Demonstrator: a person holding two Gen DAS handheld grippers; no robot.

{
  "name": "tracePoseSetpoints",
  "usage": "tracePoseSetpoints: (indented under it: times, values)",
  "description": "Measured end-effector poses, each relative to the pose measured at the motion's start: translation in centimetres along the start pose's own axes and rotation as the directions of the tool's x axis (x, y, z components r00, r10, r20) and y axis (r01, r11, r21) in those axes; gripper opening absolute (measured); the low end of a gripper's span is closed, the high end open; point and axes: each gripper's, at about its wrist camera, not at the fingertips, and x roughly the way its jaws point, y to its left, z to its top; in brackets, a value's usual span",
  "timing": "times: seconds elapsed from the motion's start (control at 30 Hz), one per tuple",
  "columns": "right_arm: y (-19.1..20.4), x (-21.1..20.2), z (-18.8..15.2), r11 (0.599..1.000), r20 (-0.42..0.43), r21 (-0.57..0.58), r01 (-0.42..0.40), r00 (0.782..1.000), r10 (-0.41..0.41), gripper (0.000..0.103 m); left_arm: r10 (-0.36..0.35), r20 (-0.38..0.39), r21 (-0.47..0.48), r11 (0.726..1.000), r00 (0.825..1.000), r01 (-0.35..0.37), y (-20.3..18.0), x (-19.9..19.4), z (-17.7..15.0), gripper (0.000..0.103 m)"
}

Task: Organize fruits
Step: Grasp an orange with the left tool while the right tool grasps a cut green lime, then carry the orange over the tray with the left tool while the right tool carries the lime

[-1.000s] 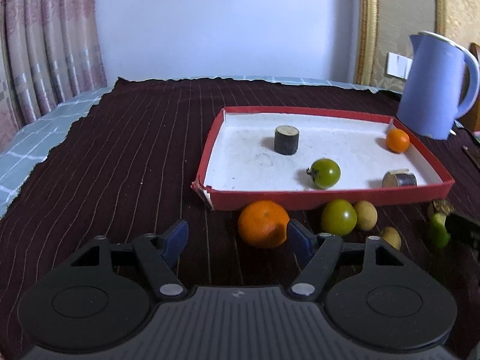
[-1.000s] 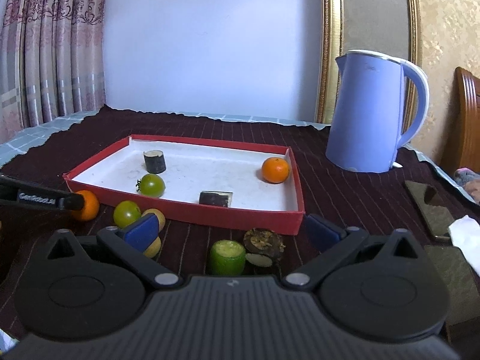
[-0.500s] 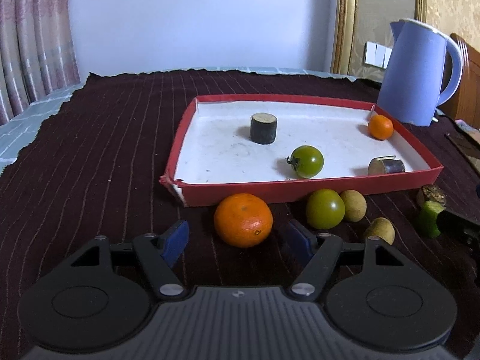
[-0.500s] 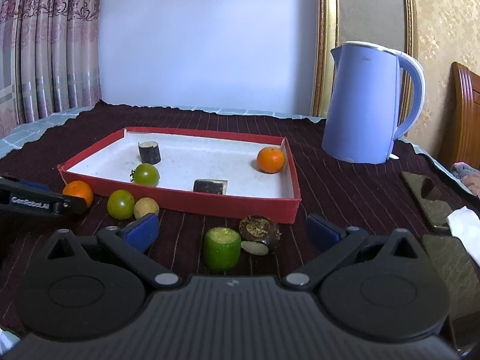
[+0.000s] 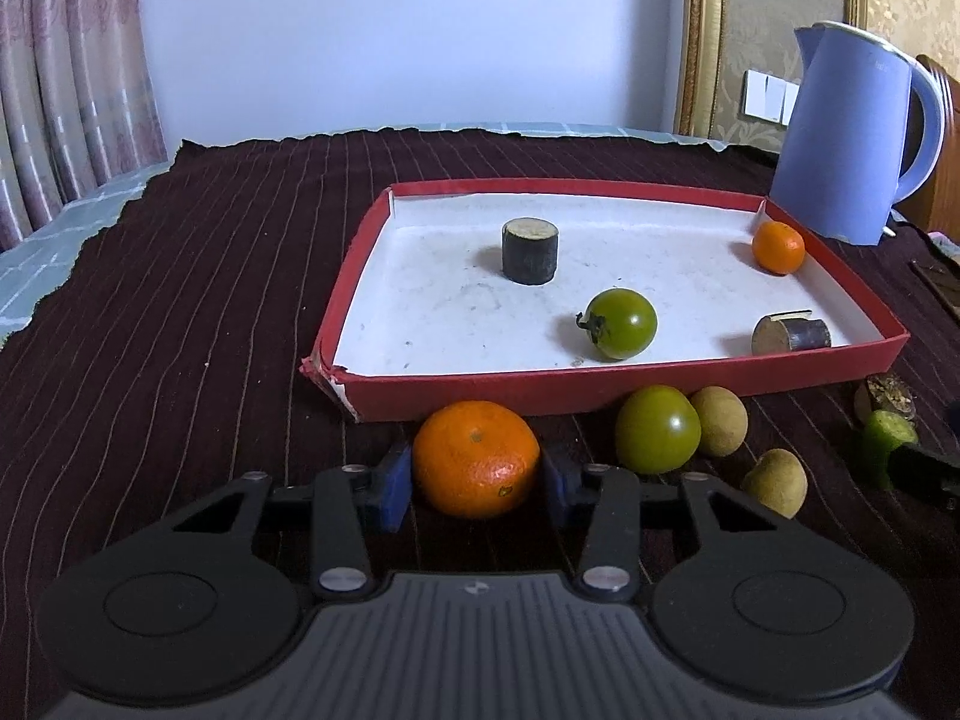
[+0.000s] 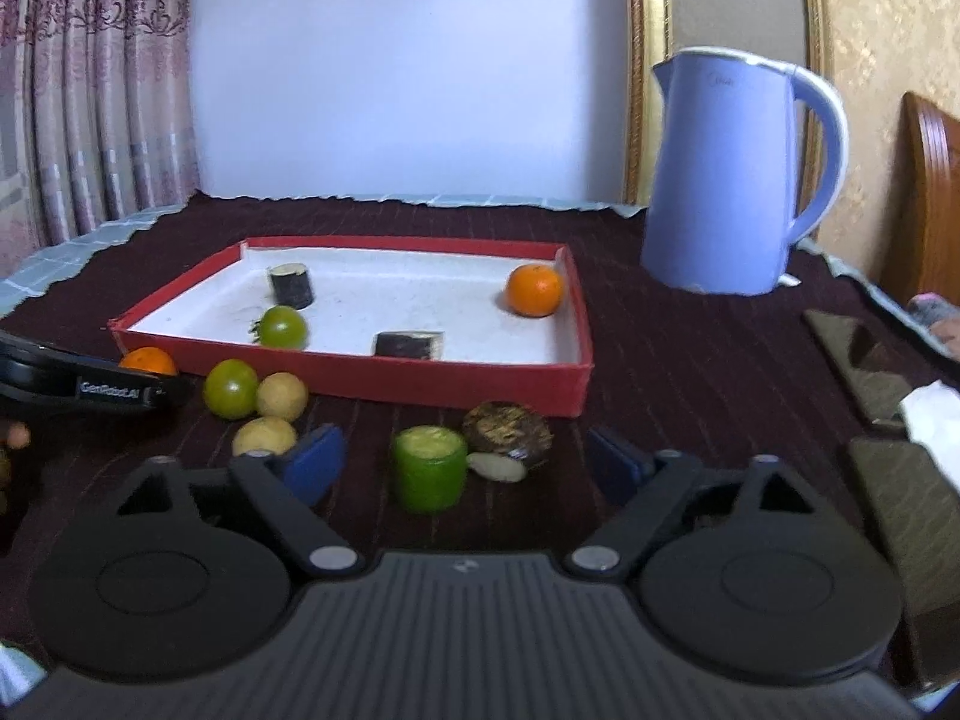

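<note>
The left gripper (image 5: 477,483) has just been closing and now clamps the round orange mandarin (image 5: 476,458), sitting just outside the red cardboard tray (image 5: 600,387). The right gripper (image 6: 465,462), still narrowing, straddles the green cylindrical fruit chunk (image 6: 429,468) without touching it.

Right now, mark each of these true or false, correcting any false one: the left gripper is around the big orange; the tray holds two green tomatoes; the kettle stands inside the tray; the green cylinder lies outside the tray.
1. True: the left gripper has just closed its pads onto the big orange.
2. False: the red tray holds one green tomato.
3. False: the blue kettle stands beside it.
4. True: the green cylinder sits on the cloth.
</note>
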Motion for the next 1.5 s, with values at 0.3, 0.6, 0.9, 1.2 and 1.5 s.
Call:
tracePoseSetpoints:
  times: [0.3,0.6,0.9,1.2,1.5]
  values:
    - [0.7,1.7,-0.5,0.999,-0.069,0.021,-0.036,0.997,0.038,0.035,0.003,0.019,0.011,1.0,1.0,-0.003,-0.2,-0.6,0.1,0.042]
    - [0.6,1.5,-0.2,0.999,-0.056,0.03,-0.027,0.998,0.029,0.028,0.002,0.033,0.002,1.0,0.999,-0.002,-0.2,-1.4,0.4,0.042]
    - [0.9,0.5,0.5,0.999,-0.02,0.016,-0.034,0.999,0.034,0.028,-0.016,0.058,0.011,1.0,0.998,0.015,-1.0,-2.5,0.8,0.042]
    - [0.9,0.6,1.1,1.0,-0.002,0.018,-0.022,1.0,0.022,0.028,0.021,0.053,0.008,1.0,0.998,-0.021,-1.6,-2.3,1.5,0.042]
    - [1.5,1.6,3.5,1.0,0.04,0.003,-0.01,0.999,0.01,0.028,0.043,0.068,0.026,0.999,0.997,-0.045,-2.9,-1.9,2.7,0.042]
